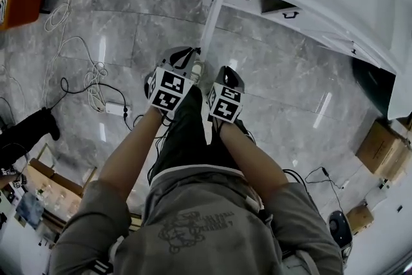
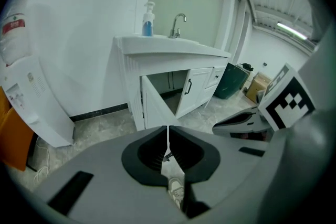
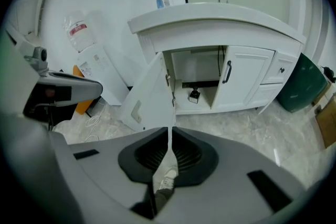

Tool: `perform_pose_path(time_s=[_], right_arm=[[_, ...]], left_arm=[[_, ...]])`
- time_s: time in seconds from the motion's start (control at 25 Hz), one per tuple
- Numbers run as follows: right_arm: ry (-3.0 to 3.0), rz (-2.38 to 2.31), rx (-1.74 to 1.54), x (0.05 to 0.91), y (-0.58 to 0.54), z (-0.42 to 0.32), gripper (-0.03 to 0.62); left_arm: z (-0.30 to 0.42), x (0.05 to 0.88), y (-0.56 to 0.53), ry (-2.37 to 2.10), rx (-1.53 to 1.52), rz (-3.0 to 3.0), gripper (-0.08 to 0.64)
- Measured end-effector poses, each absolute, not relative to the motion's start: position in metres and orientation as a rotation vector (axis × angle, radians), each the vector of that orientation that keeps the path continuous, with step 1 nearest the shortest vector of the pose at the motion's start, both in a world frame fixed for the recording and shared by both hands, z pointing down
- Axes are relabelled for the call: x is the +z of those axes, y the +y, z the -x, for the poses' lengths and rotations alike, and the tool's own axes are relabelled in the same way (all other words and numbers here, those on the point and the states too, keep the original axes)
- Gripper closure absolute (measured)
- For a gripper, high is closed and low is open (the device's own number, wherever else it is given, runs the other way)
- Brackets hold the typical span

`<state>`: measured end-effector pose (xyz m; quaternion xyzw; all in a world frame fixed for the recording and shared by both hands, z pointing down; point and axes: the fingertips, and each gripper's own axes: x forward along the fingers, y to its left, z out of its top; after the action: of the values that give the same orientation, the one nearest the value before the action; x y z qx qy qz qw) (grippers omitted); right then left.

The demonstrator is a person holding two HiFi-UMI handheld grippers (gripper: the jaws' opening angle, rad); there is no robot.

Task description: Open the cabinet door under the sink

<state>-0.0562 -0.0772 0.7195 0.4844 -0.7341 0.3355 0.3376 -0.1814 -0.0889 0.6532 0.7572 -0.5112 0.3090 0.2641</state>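
The white sink cabinet (image 3: 220, 23) stands ahead with both doors swung out. Its left door (image 3: 147, 97) hangs wide open, seen edge-on from the head view as the left door (image 1: 211, 16). The right door (image 3: 242, 78), with a black handle (image 3: 227, 72), is partly open. Pipes show in the dark inside (image 3: 197, 81). My left gripper (image 2: 168, 131) is shut and holds nothing, well short of the cabinet (image 2: 173, 55). My right gripper (image 3: 169, 134) is shut too, with nothing between its jaws. In the head view the left gripper (image 1: 187, 56) and right gripper (image 1: 230, 72) hang side by side above the floor.
White cables (image 1: 90, 80) and a power strip (image 1: 116, 108) lie on the grey marble floor to the left. A white water dispenser (image 2: 31, 102) stands left of the cabinet, a dark green bin (image 3: 307, 84) to its right. Cardboard boxes (image 1: 383, 148) sit at the far right.
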Motion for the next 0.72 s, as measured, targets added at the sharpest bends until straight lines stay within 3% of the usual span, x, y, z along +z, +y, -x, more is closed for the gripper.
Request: perform_pose_path(time_s=[0.72], right_arm=[[-2.246,-1.520,0.739,0.494,-0.194,-0.037,0.565]], left_arm=[[0.109,0.478,-0.165,-1.411,0.656,-2.355,0.535]])
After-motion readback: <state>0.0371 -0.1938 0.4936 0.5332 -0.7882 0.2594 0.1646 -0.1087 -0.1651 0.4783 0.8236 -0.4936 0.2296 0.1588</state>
